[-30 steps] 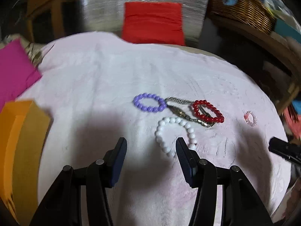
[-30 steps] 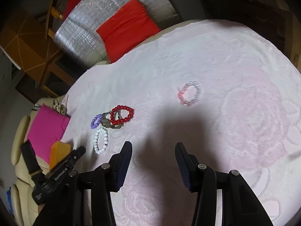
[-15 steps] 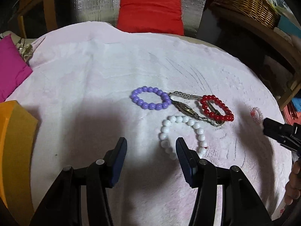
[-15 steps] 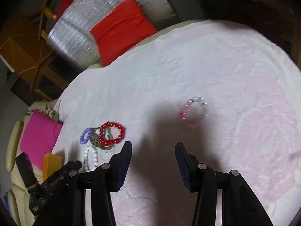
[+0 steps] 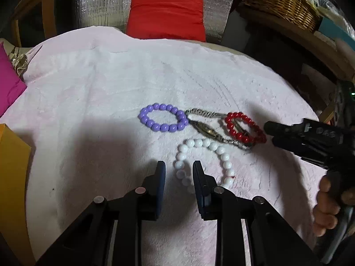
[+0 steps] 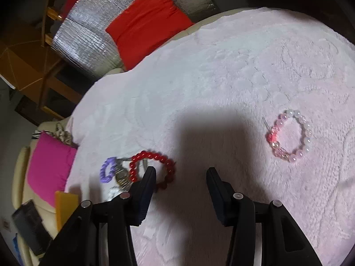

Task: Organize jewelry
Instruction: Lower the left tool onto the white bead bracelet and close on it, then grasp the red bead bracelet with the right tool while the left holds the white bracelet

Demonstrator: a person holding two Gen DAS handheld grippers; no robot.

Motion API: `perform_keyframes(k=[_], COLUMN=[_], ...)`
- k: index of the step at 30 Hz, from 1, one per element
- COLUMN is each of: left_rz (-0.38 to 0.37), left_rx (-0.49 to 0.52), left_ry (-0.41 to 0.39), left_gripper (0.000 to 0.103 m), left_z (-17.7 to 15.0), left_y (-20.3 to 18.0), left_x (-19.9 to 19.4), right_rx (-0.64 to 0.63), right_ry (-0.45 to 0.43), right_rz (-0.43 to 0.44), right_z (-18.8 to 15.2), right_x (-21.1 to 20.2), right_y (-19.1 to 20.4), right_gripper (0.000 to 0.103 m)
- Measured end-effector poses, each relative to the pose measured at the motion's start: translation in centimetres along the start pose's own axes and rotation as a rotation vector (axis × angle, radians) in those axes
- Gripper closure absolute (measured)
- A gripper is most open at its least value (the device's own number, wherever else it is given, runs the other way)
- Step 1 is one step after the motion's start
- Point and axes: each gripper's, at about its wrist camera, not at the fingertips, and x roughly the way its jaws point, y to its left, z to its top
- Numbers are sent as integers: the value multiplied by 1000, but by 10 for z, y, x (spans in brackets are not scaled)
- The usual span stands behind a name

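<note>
On the pink-white towel (image 5: 111, 88) lie a purple bead bracelet (image 5: 163, 117), a metal watch (image 5: 208, 130), a red bead bracelet (image 5: 244, 127) and a white bead bracelet (image 5: 204, 161). My left gripper (image 5: 178, 168) is part open, its jaws on either side of the white bracelet's near-left beads. My right gripper (image 6: 180, 175) is open and empty; its left fingertip overlaps the red bracelet (image 6: 153, 168). It also shows at the right of the left wrist view (image 5: 273, 130). A pale pink bracelet (image 6: 290, 136) lies apart at the right.
A red cushion (image 5: 166, 13) on a silver-covered chair stands behind the table. A magenta cushion (image 6: 51, 168) and an orange box (image 5: 11, 177) are at the left. A wicker basket (image 5: 281, 2) sits at the back right.
My left gripper's jaws have narrowed and moved right onto the white bracelet. My right gripper has swung left, from near the pink bracelet to the red one.
</note>
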Motion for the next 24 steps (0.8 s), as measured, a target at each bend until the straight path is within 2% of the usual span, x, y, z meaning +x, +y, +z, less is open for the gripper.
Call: perform_keyframes(k=[5,7,8,9,11,17,24], left_rz=[-15,-16,-17,-21,-26,-36,-7], left_rx=[7,25,37,43,51,48,39], left_ry=[20,30,29,29,34,40,51], left_gripper=[77,77,77,79,89,90,90], left_z=[2,1,1,1,0,-1,-6], left_y=[0,-4,-6,-8,-9,-7,1], left_x=[8,12,12,13,14,13,5], right_rx=[-110,-162,-189,-217,-267,-295,-223], right_ry=[-49,-64,-69,-73,-87,-85,-56], right_rz=[-123,-141,-140,-143,-158,-157,-203], right_z=[0,-1,-1,-2,-5,-9,-10], right_x=[7,9,9,10,10,5,-11], right_y=[18,25,29,33,40,42,6], right_gripper=[68,76,84,91,97,101,101])
